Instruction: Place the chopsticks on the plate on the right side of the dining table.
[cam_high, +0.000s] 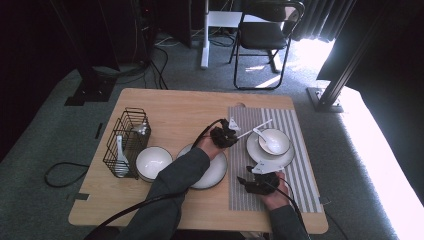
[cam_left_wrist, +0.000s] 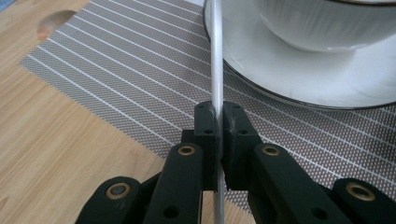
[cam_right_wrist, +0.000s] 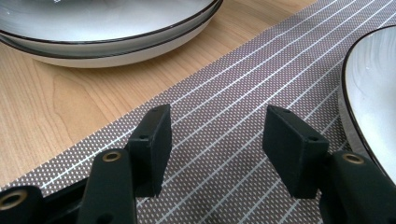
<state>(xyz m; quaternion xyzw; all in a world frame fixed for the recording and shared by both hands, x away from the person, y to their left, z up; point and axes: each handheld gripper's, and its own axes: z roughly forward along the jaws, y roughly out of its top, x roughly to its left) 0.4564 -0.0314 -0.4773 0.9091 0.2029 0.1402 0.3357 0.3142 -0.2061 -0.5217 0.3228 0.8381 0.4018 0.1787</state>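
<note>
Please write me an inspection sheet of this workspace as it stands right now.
Surface: wooden table with a striped placemat on its right side.
Job's things: white spoon with its end in the bowl, which sits on a plate.
Clutter: wire basket, second bowl and second plate on the left.
Grippers: left gripper clamps the spoon handle; right gripper open above the placemat.
Cables: one trails from each gripper; another lies on the floor.
Surroundings: folding chair, carpet.

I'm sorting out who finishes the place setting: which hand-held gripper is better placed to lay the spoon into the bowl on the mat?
The left hand-held gripper: it is already shut on the spoon handle beside the bowl. The right hand-held gripper is open over the mat.
</note>
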